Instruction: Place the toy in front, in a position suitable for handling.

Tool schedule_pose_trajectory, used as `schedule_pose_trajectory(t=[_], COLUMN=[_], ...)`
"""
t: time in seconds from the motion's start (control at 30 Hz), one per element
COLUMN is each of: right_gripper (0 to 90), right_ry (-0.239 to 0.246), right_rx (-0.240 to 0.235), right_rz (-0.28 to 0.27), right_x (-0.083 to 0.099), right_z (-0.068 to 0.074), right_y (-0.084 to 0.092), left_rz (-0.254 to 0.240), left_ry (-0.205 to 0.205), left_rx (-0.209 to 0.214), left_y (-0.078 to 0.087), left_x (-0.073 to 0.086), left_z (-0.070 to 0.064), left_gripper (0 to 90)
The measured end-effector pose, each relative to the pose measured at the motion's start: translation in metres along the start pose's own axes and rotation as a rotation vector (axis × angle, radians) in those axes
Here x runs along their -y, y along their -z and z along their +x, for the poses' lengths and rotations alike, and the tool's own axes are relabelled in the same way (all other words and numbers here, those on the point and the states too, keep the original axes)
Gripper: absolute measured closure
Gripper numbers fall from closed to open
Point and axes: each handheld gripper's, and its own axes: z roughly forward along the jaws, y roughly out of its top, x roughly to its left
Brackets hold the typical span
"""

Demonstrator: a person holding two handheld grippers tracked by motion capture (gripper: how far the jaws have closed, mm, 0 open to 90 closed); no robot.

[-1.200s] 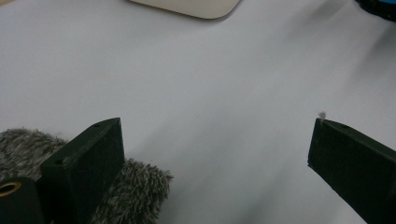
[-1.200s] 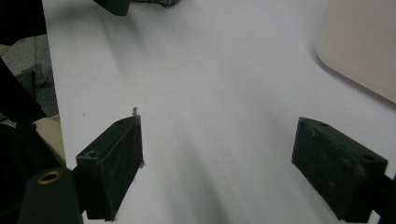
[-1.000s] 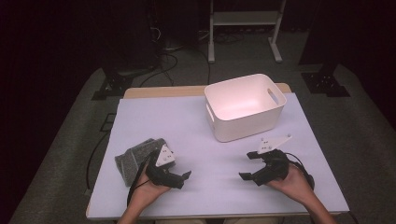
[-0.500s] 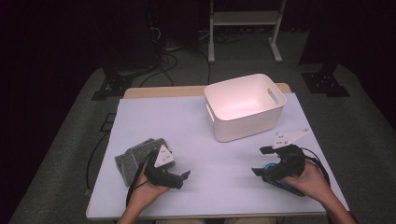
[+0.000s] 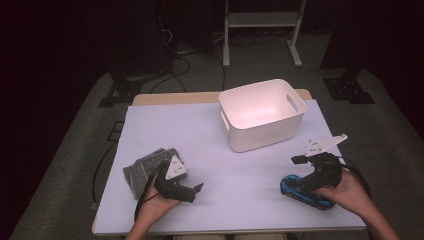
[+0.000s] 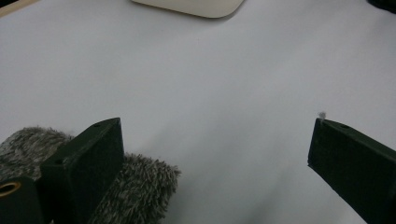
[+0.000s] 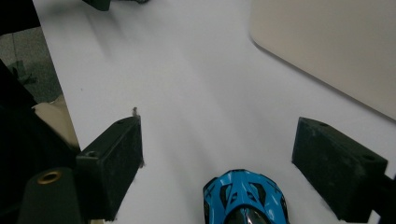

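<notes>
Blue toy car [image 5: 305,191]: it lies on the near right part of the table, under the right gripper; in the right gripper view its blue and black nose [image 7: 245,197] pokes up between the two black jaws, touching neither.
Right gripper [image 5: 299,160]: held in the person's right hand [image 5: 350,194] low over the car, pointing toward the left side of the table. Its jaws are spread wide, with the car in the gap and bare table on either side of it.
Left gripper [image 5: 196,189]: gripped by the left hand [image 5: 155,202] at the near left of the table, pointing to the right. Its jaws stand well apart with only white tabletop between them.
Grey fuzzy cloth [image 5: 145,170]: a shaggy bundle lying just beside and behind the left gripper; in the left gripper view it [image 6: 140,189] sits against the outer side of the left-hand jaw, not in the gap.
White bin [image 5: 262,120]: an open tub with handle slots, standing at the far middle-right of the table, well apart from both grippers.
Table [image 5: 210,145]: covered with a white sheet, a wooden edge showing along the far side.
Surroundings: dark room, grey floor, cables and a white stand behind the table.
</notes>
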Motion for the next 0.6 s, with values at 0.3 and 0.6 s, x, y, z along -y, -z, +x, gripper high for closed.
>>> schedule_pose_trajectory(t=[0.3, 0.6], right_gripper=[15.1, 15.0], right_ry=[-0.013, -0.033], right_rx=[0.015, 0.023], right_rz=[0.018, 0.077], right_x=[0.008, 0.026], right_z=[-0.004, -0.008], right_y=[0.012, 0.014], left_rz=[0.007, 0.005], left_ry=[-0.007, -0.003], left_rx=[-0.006, -0.007], left_y=[0.001, 0.002], left_x=[0.000, 0.001], left_z=[0.000, 0.001], left_gripper=[3.2, 3.2])
